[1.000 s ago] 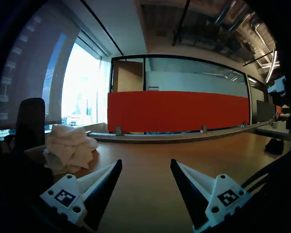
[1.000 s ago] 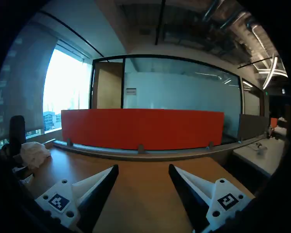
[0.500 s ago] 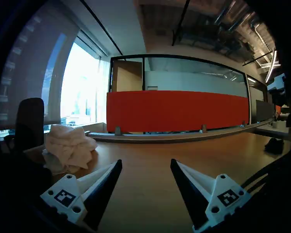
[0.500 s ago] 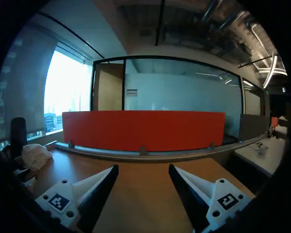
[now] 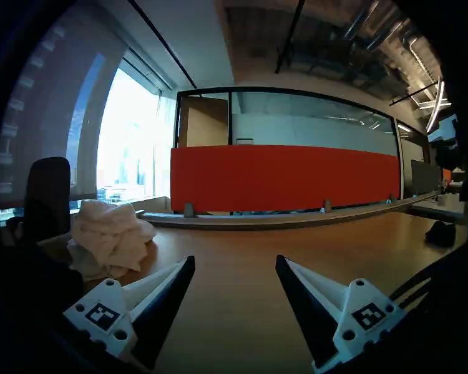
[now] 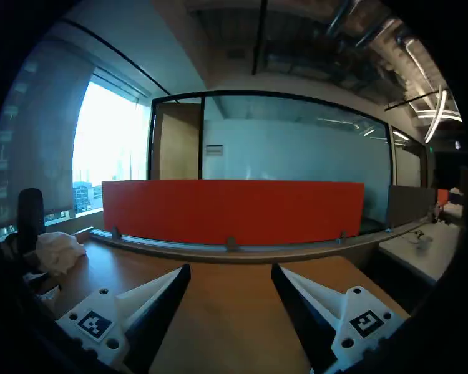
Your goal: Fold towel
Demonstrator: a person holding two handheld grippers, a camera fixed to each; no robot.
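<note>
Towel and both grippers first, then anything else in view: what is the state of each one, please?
towel: crumpled in a heap on the desk, unfolded, not held
left gripper: open, empty, apart from the towel
right gripper: open, empty
ceiling light: on

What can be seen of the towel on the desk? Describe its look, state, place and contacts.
The towel is cream-white, soft-looking cloth, crumpled into a loose, unfolded heap with deep creases. It lies on the wooden desk at its window end, beside a dark chair back. The open left gripper is apart from it.
</note>
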